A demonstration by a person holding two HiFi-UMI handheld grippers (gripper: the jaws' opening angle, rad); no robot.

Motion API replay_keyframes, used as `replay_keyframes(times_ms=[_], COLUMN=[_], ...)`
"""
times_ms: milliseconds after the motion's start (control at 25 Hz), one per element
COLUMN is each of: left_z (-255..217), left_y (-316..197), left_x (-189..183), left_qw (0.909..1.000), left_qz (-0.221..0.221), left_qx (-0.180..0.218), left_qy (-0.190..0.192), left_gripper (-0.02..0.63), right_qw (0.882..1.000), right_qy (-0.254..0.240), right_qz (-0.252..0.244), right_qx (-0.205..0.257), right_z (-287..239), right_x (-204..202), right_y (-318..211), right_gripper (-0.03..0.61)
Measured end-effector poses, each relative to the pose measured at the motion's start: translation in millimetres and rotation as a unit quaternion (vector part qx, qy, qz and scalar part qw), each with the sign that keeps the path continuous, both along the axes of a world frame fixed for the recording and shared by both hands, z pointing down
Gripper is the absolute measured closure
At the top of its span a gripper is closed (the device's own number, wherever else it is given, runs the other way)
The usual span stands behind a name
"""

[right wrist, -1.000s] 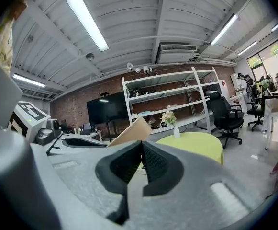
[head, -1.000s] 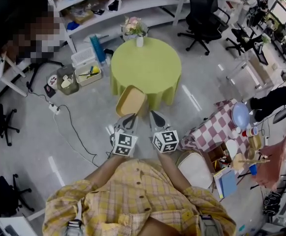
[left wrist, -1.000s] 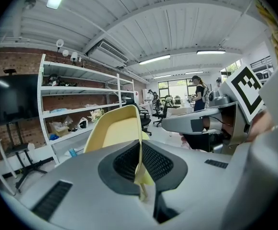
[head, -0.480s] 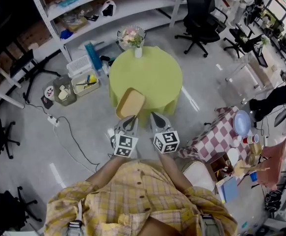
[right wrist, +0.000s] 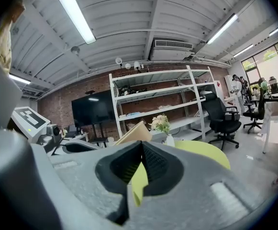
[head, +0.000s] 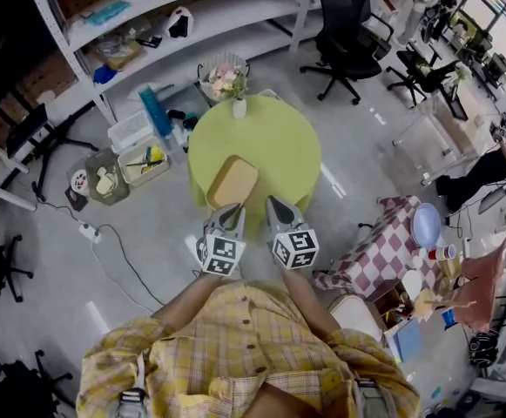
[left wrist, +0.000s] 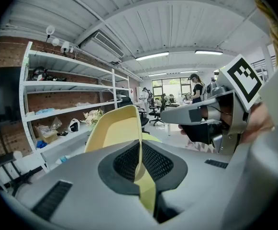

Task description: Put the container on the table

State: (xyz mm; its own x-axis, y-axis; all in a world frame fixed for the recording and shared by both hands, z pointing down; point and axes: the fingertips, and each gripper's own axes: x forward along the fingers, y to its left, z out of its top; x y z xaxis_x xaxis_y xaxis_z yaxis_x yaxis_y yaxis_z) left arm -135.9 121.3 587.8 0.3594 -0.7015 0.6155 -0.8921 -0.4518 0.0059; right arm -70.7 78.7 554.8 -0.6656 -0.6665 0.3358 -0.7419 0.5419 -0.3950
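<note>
A shallow tan-yellow container (head: 232, 182) hangs over the near part of the round green table (head: 279, 138). My left gripper (head: 232, 212) is shut on its near rim; in the left gripper view the rim (left wrist: 112, 128) runs between the closed jaws of that gripper (left wrist: 139, 164). My right gripper (head: 279, 207) is beside it, shut, with nothing between its jaws. From the right gripper view (right wrist: 141, 169) I see the container's edge (right wrist: 134, 133) to the left and the table (right wrist: 201, 152) ahead.
A small white vase of flowers (head: 229, 85) stands at the table's far edge. Bins (head: 135, 159) and shelving (head: 192, 16) lie to the left and behind, an office chair (head: 344, 24) at the back right, and a checked table (head: 383, 233) with dishes on the right.
Both grippers and the container have come closer to the green table; the container now hangs over its top instead of its near edge. Grips are unchanged.
</note>
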Motion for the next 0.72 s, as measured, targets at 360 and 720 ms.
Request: replay_keyframes(times_ms=[360,720], left_z=[19.4,29.8], left_y=[-31.0,-42.3], left_x=[-12.6,-7.8], left_qw=[0.9997,0.9996], left_qz=[0.018,0.018], left_qx=[-0.013,-0.019], left_qy=[0.009,0.015], left_gripper=[0.595,0.595], right_qw=[1.000,1.000], right_qy=[0.015,0.027], right_qz=[0.013,0.011], right_qx=[-0.009,-0.011], right_z=[15.9,24.4], right_x=[-12.2,-10.5], right_y=[-34.1,-47.4], right_gripper=[0.580,0.580])
